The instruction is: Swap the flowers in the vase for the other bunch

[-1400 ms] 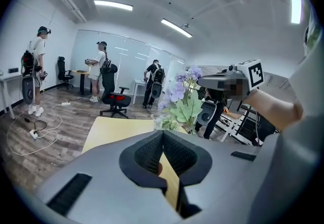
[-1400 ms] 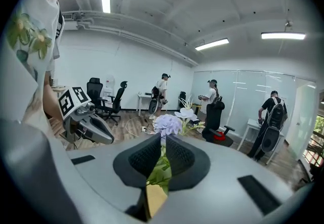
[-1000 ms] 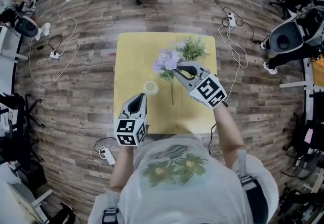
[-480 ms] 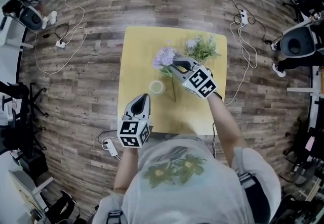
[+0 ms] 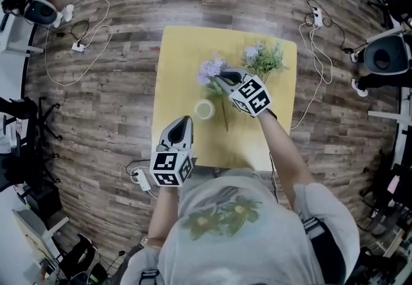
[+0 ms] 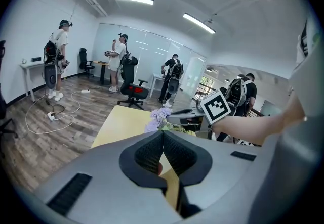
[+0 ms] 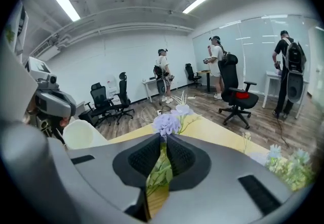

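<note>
Pinches the stem of the purple bunch (image 5: 210,70) in the right gripper (image 5: 222,76) — pads closed tight on it just below the blooms, with green leaves squeezed into the gap behind them in the right gripper view. Holds that bunch outside the vase (image 5: 204,109), flower head toward the far side of the yellow table (image 5: 180,52), stem running back toward the near edge and passing just right of the vase mouth in the head view; cannot tell whether the stem's end touches the tabletop. Vase upright near the table's middle, small, pale and round, nothing showing in its mouth. Carries the left gripper (image 5: 185,120) at the near left part of the table, close to the vase and pointing its way, 2 jaws pressed together with nothing between them. Other bunch (image 5: 264,58) — green sprigs with small pale blooms — lying on the table near the far right corner, just beyond the right gripper and apart from the vase. In the left gripper view, purple blooms ahead over the tabletop, with the right gripper's marker cube (image 6: 217,106) just beside them. Around the table, a wood-plank floor (image 5: 116,103), an office chair (image 6: 132,86) and several people (image 6: 117,61) standing farther back in the room.
</note>
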Demonstrator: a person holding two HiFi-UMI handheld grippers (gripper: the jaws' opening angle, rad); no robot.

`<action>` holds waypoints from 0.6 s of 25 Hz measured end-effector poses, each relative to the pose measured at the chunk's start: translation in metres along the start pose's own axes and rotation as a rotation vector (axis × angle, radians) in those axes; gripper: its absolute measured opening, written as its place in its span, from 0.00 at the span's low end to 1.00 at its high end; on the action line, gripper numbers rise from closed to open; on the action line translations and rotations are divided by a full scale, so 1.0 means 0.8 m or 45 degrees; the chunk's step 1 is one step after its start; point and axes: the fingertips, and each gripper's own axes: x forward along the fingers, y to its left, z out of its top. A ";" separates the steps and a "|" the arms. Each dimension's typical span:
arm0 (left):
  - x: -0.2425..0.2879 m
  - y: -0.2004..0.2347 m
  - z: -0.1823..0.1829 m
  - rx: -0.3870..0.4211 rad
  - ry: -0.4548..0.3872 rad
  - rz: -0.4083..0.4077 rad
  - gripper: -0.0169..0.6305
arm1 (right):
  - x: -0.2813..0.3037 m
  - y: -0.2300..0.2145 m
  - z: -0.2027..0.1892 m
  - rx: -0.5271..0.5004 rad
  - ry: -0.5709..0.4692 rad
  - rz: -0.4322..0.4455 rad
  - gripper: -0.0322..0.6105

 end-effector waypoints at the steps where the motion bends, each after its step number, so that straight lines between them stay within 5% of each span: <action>1: 0.002 0.001 -0.001 -0.002 0.003 -0.001 0.05 | 0.004 -0.004 -0.003 0.037 -0.002 -0.018 0.14; 6: 0.013 0.006 0.000 -0.012 0.013 -0.016 0.05 | 0.014 -0.017 -0.009 0.184 -0.033 -0.047 0.14; 15: 0.027 0.007 0.014 0.000 -0.005 -0.057 0.05 | -0.016 -0.032 -0.012 0.217 -0.062 -0.159 0.28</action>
